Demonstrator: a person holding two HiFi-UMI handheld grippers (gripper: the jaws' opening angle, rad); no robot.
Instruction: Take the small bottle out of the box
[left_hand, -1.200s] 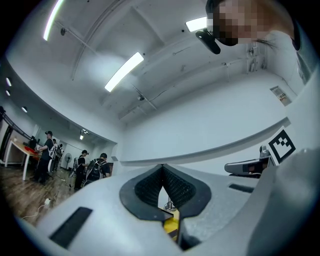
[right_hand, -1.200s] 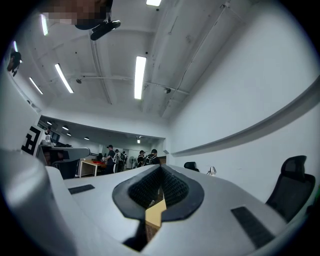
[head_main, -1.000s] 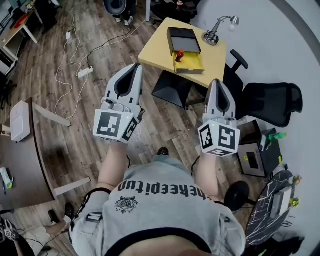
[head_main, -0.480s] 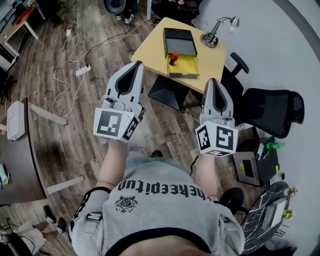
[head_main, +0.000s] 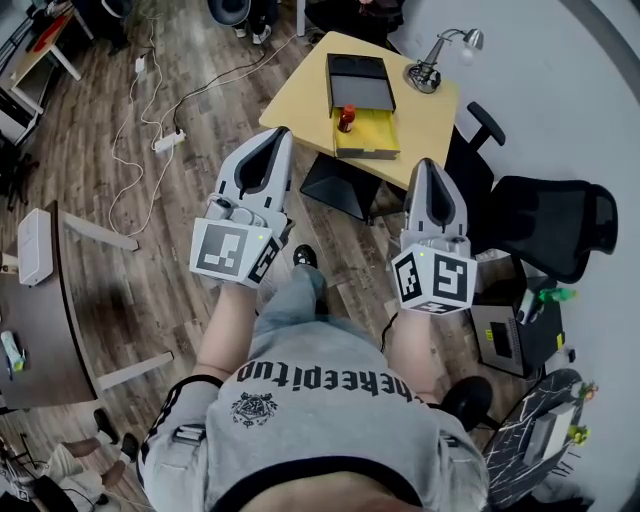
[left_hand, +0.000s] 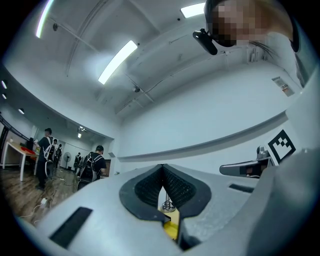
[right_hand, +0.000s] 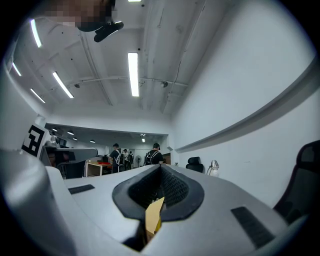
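- The yellow table (head_main: 302, 108) stands at the top of the head view, on a wooden floor (head_main: 150, 270).
- The box (head_main: 372, 146) lies open on the table: a yellow tray on the near side, with a black part touching it on the far side.
- The small bottle (head_main: 346, 119), red with a dark cap, stands upright in the yellow tray, at the corner next to the black part.
- A desk lamp (head_main: 434, 64) stands on the table's right corner, just beside the box.
- The left gripper (head_main: 277, 135) is held in the air short of the table's near edge, pointing toward it. Its fingers (left_hand: 148, 188) meet at the tips with nothing held between them.
- The right gripper (head_main: 431, 166) is also short of the table, off its near right side and well apart from the bottle. Its fingers (right_hand: 173, 188) are pressed together and hold nothing.
- A black office chair (head_main: 548, 215) stands to the right of the table.
- A white power strip (head_main: 168, 142) with its cable lies on the floor to the left of the table.
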